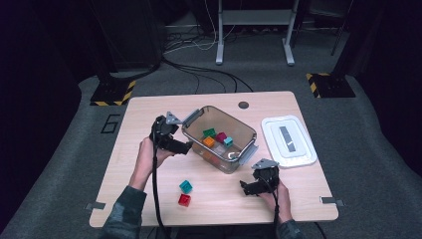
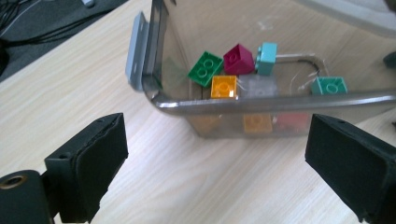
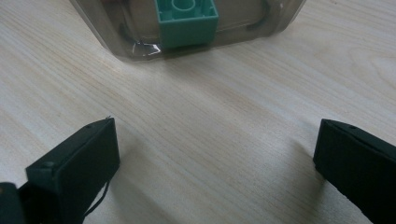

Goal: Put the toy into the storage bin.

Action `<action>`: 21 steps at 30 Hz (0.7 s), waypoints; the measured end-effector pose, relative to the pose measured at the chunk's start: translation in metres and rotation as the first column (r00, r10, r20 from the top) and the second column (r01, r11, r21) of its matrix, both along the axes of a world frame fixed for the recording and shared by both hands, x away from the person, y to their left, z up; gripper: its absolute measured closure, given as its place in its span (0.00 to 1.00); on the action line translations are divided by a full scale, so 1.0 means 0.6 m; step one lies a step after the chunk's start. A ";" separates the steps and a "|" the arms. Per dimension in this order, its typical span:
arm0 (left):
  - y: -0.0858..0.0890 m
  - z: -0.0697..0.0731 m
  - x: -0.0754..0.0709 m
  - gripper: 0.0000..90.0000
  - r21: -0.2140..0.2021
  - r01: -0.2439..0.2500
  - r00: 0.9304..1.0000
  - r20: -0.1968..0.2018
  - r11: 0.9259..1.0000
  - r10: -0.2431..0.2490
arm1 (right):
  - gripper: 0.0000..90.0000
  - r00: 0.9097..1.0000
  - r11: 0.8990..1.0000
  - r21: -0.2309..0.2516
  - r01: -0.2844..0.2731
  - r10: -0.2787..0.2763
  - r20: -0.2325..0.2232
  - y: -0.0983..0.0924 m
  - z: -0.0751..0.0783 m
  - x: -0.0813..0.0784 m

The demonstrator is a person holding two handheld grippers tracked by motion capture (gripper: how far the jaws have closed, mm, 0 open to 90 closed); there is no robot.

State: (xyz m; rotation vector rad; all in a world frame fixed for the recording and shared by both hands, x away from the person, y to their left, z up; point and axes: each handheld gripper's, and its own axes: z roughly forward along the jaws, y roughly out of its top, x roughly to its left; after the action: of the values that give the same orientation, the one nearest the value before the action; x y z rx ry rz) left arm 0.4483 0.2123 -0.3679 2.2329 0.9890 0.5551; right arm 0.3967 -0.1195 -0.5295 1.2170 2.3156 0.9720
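Observation:
A clear plastic bin [image 1: 238, 122] stands mid-table with several bricks in it, among them a green brick [image 1: 209, 132], a magenta brick [image 1: 221, 137] and an orange brick [image 1: 209, 142]. My left gripper [image 1: 187, 147] sits just outside the bin's left wall. In the left gripper view its jaws [image 2: 215, 158] stand open and empty, facing the bin's rim [image 2: 280, 100], behind which lie the green brick [image 2: 205, 68], the magenta brick [image 2: 239, 59] and the orange brick [image 2: 224, 87]. My right gripper [image 1: 243, 187] rests open near the bin's front corner. Its jaws [image 3: 217, 149] hold nothing, and a teal brick [image 3: 187, 21] shows through the bin wall.
A teal brick [image 1: 186, 186] and a red brick [image 1: 184, 200] lie loose on the table near its front edge, between my hands. The bin's white lid [image 1: 288, 141] lies flat to the right of the bin. Grey latches stick out at two bin corners.

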 end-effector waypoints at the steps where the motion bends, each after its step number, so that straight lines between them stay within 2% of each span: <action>1: 0.003 -0.003 -0.003 0.05 -0.002 -0.002 1.000 -0.001 1.000 0.002 | 0.00 1.000 1.000 -0.001 -0.001 0.001 0.000 0.000 0.000 0.000; 8: 0.024 -0.030 -0.021 0.03 -0.001 -0.018 0.999 -0.027 1.000 0.018 | 0.00 1.000 1.000 0.001 0.003 -0.003 0.000 0.000 0.000 0.000; 21: 0.036 -0.090 -0.054 0.01 -0.003 -0.019 0.997 -0.079 1.000 0.019 | 0.00 1.000 1.000 0.000 0.001 -0.001 0.000 0.000 0.000 0.000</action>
State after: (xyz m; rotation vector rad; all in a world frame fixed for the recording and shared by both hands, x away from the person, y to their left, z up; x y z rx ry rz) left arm 0.4160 0.2338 -0.4221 2.2595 1.0517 0.4761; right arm 0.3967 -0.1195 -0.5295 1.2178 2.3151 0.9712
